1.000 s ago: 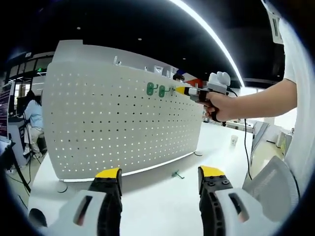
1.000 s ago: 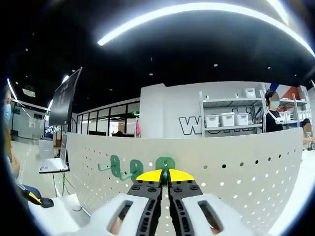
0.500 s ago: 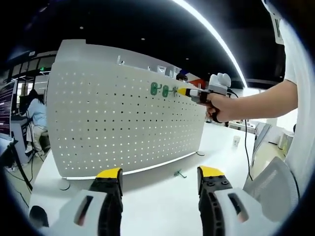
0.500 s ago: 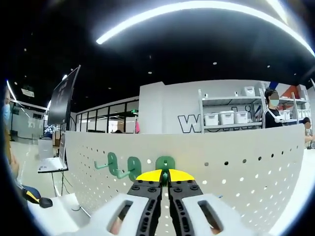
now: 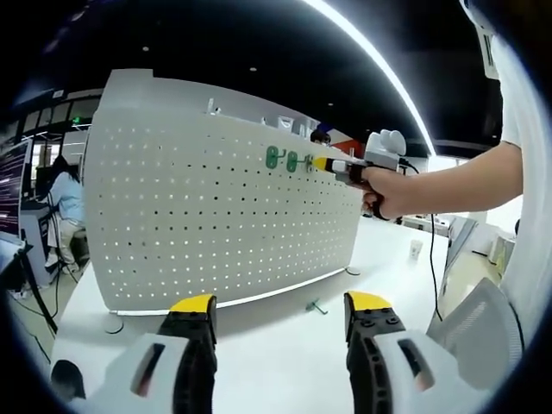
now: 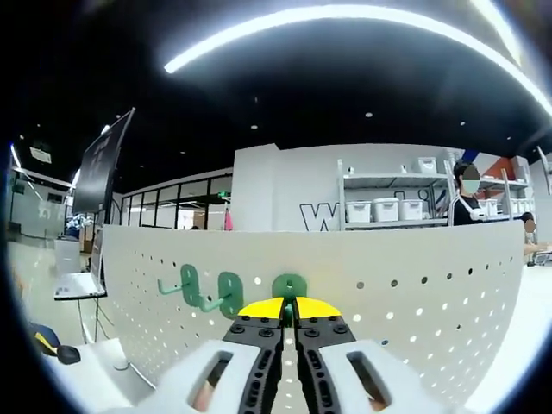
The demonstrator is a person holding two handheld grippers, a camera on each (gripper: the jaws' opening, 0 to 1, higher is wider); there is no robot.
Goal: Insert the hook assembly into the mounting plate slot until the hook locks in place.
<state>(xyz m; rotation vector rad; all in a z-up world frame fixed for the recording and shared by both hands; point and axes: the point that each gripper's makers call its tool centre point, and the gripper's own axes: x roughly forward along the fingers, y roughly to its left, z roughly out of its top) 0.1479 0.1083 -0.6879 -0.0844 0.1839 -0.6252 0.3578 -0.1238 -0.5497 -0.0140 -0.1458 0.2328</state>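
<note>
Jaws of the right gripper (image 6: 288, 307) are seen clenched together on a green hook (image 6: 290, 287), whose rounded plate sits directly beyond the yellow tips, pressed against the white pegboard (image 6: 405, 293). Just left of the jaws, two more green hooks (image 6: 207, 291) are already seated in the board, their prongs pointing away from it. In the left gripper view, the same gripper is seen from the side, held level by a hand (image 5: 385, 188) with the forearm stretched out straight toward the board's upper edge.

Jaws of the left gripper (image 5: 280, 305) are seen spread wide apart, grasping nothing, held low over the white table (image 5: 276, 345). Beyond and between them, a spare green hook (image 5: 314, 305) lies on the table near the foot of the pegboard.

Compared with a second ago, the right gripper is found a little closer to the board, with the held hook's plate nearer the surface, and the two mounted hooks have slid slightly leftward in the right gripper view. The left gripper's pose is almost unchanged.
</note>
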